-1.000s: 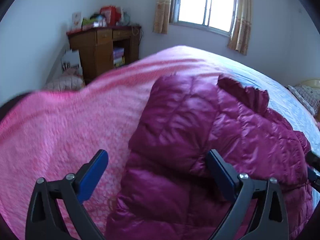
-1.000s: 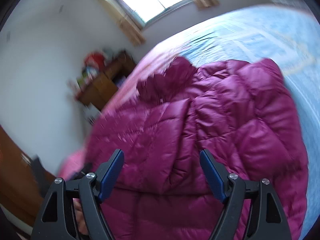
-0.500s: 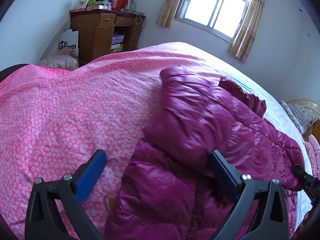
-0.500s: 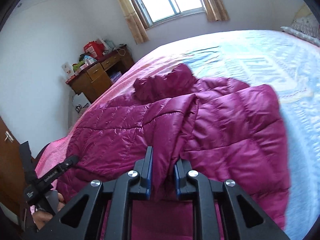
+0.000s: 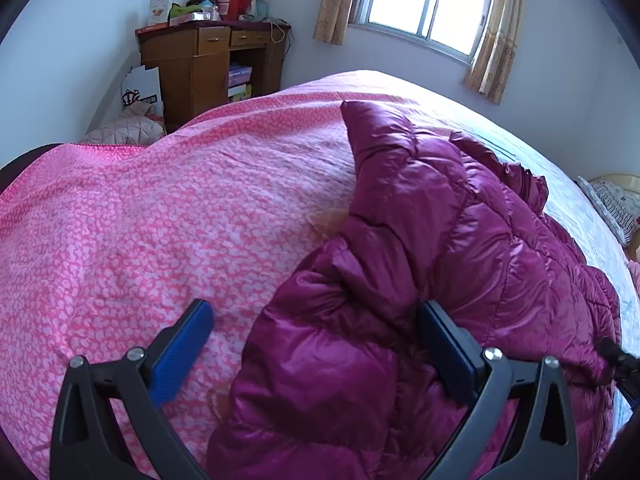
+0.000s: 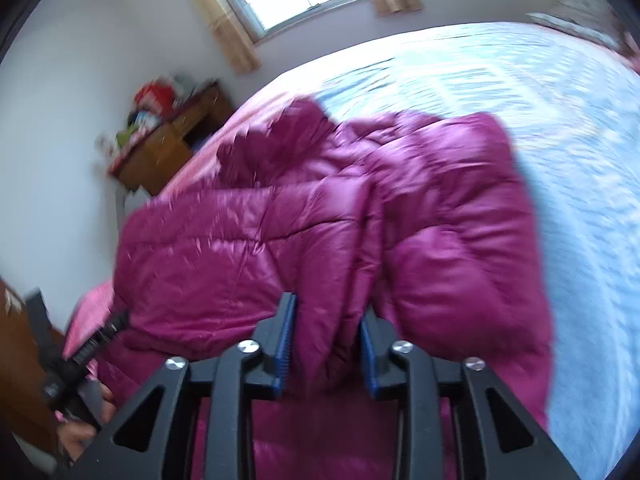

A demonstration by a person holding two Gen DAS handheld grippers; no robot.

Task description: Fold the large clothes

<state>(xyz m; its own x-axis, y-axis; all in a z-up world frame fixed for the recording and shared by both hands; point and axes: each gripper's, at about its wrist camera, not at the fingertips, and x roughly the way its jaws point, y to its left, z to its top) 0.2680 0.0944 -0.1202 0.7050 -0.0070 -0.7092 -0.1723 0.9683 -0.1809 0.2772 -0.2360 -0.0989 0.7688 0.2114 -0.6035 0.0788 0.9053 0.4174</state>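
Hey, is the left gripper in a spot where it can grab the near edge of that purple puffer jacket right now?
Probably yes. The left gripper is open, and the jacket edge already bulges between its fingers on the pink blanket, with nothing in the way. The right gripper pinches a separate fold.

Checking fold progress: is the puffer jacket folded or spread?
Partly folded: the jacket has one side doubled over itself on the bed.

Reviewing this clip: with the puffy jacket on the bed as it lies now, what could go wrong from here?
1. The right gripper pinches only a narrow ridge of the shiny magenta quilted down jacket; the slick fabric may slip out.
2. The left gripper is open, one finger over the pink patterned bedspread; closing might catch bedding too.
3. The sleeve folded across looks puffy and could spring back.
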